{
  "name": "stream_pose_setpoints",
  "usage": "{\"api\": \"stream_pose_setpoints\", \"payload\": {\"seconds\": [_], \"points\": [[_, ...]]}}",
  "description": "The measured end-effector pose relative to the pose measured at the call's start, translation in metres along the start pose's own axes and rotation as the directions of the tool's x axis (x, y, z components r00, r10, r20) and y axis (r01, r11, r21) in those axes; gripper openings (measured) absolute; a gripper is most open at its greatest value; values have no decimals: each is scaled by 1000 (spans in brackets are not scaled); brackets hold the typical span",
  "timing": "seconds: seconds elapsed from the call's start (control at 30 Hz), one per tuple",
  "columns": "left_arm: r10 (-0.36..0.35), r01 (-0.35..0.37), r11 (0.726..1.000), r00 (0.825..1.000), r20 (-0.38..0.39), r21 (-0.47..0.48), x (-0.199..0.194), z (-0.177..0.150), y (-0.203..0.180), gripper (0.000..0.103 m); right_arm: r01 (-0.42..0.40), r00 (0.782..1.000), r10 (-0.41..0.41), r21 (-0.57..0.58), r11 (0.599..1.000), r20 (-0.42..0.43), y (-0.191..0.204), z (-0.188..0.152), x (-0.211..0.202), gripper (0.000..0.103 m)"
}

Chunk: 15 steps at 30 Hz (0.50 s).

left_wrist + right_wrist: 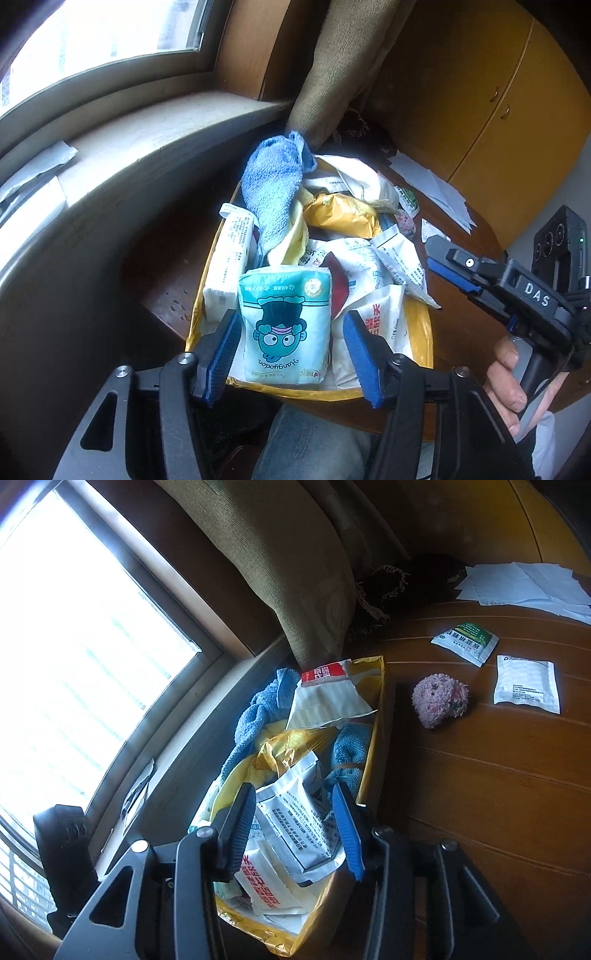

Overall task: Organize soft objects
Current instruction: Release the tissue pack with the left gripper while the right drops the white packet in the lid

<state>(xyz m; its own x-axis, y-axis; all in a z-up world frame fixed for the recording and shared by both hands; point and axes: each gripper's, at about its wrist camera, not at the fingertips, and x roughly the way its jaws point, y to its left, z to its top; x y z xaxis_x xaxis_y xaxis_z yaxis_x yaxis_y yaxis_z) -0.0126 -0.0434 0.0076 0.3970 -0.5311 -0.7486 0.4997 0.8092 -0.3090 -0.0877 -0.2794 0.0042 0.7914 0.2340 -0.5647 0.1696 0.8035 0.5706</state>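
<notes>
A yellow bag [421,332] lies open on the wooden table [480,794], stuffed with white sachets, a blue towel [273,188] and a yellow cloth. A pale blue tissue pack [288,325] with a cartoon face stands at the bag's near end. My left gripper [291,321] is open around the pack, with a gap showing at the right pad. My right gripper [293,790] is open over the bag [373,738], and a white printed sachet [299,830] lies between its fingers, unpinched. The towel [255,716] fills the bag's far side. A pink fluffy toy [439,699] rests on the table to the right.
Two sachets [465,642] [526,683] and loose papers [524,583] lie on the table beyond the toy. A curtain [332,74] hangs behind the bag, a window sill [147,133] runs along the left, and a yellow cabinet [498,110] stands at the right. A hand [506,384] holds the right gripper.
</notes>
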Motion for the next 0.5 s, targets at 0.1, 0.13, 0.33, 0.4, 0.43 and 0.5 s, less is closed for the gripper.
{"api": "stream_pose_setpoints", "payload": {"seconds": [0.1,0.13,0.33,0.4,0.43,0.5], "points": [[-2,2,1000,1000,17,-5,-8,0,-3,63,29,999,-29,11,1000,-30,-4,-4,6,42],[-1,1,1000,1000,19,-4,-9,0,-4,63,23,999,-22,10,1000,-40,-5,-6,8,41],[-17,16,1000,999,29,18,-13,0,-24,63,-4,997,0,-41,999,-78,3,-9,8,28],[-31,30,999,999,31,28,-13,2,-34,63,-6,998,5,-33,999,-58,-1,-4,-2,28],[-41,39,999,999,33,34,-12,3,-39,63,-8,999,7,-25,1000,-40,-5,-2,-8,28],[-66,64,997,997,36,44,-10,6,-51,63,-16,1000,16,-4,1000,-21,-16,3,-21,28]]}}
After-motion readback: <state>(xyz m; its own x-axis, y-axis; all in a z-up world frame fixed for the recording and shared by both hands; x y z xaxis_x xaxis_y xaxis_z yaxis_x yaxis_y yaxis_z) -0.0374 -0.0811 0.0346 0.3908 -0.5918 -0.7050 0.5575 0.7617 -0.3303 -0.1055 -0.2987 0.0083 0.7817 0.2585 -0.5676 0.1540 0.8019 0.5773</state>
